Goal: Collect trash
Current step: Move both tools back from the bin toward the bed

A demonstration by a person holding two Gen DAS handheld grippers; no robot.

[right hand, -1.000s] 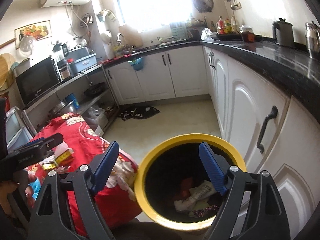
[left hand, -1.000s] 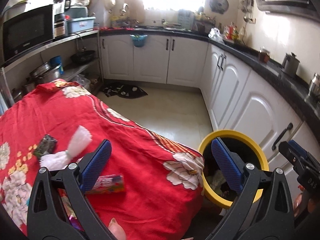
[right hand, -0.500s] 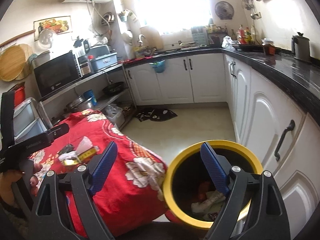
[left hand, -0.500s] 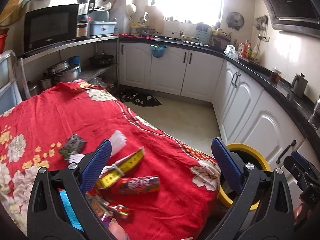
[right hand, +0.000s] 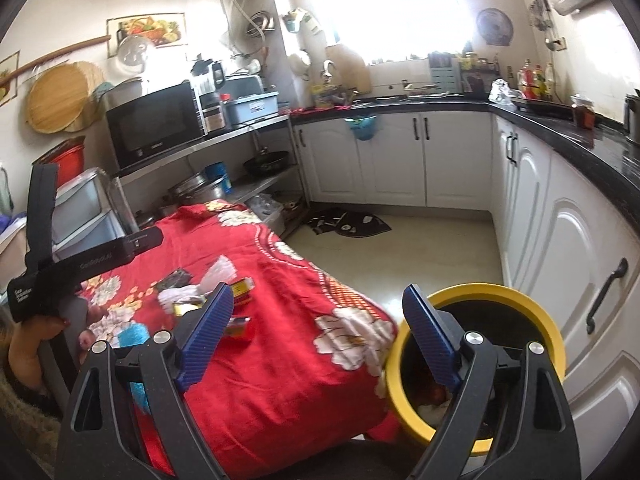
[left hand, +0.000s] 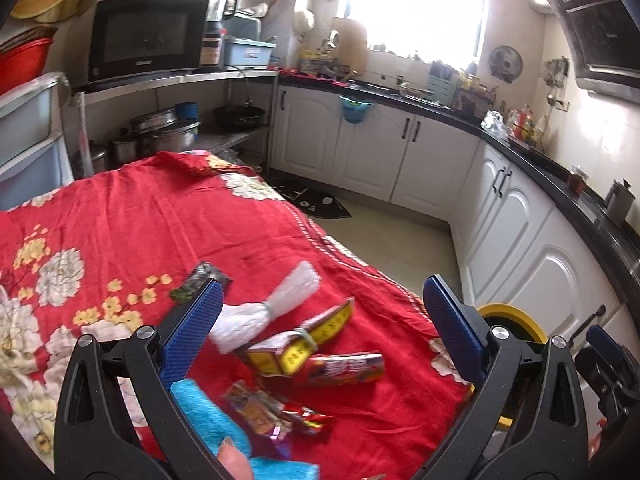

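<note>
Trash lies on the red flowered cloth point(left hand: 168, 224): a white tied bundle point(left hand: 276, 304), a yellow box point(left hand: 308, 340), a red wrapper point(left hand: 344, 368), a crumpled foil wrapper point(left hand: 272, 412), a dark packet point(left hand: 200, 280) and a blue sponge point(left hand: 208, 416). My left gripper point(left hand: 320, 328) is open and empty above them. The yellow-rimmed bin point(right hand: 516, 312) stands on the floor right of the table, with trash inside. My right gripper point(right hand: 320, 332) is open and empty, between the table edge and the bin. The bin rim also shows in the left wrist view point(left hand: 516, 316).
White cabinets point(right hand: 576, 264) under a black counter point(right hand: 592, 148) run along the right and back. A shelf with a microwave point(right hand: 156, 124) and pots stands behind the table. A dark mat point(right hand: 348, 224) lies on the floor. Plastic drawers point(left hand: 28, 140) stand left.
Both grippers have pulled back and swung left, away from the bin. The table's trash has come into the left view and the bin has slid to the right edge. Both stay open.
</note>
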